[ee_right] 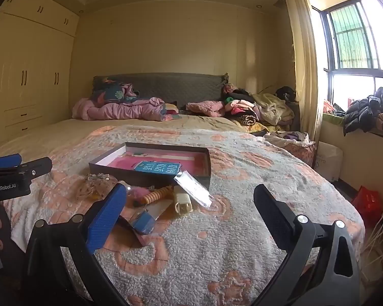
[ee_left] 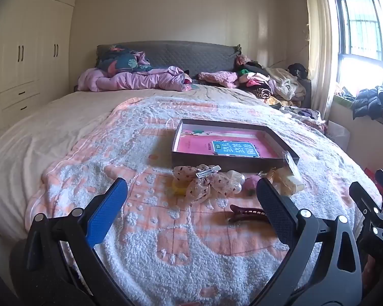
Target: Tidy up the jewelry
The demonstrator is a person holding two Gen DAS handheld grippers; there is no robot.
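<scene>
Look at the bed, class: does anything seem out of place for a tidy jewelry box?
Yes. The hair accessories lie loose on the blanket outside the box: the bow clip, the dark claw clip and a clear packet leaning on the box's edge. The box holds only a pink book, not jewelry.

The bed [ee_left: 51, 117] is covered by a fleecy peach-and-white blanket [ee_left: 166, 229], on which a shallow dark box [ee_left: 232, 164], a spotted bow clip [ee_left: 204, 183], a brown claw clip [ee_left: 245, 214], a coiled orange tie [ee_right: 158, 195] and a cream clip [ee_right: 182, 202] are laid.
</scene>
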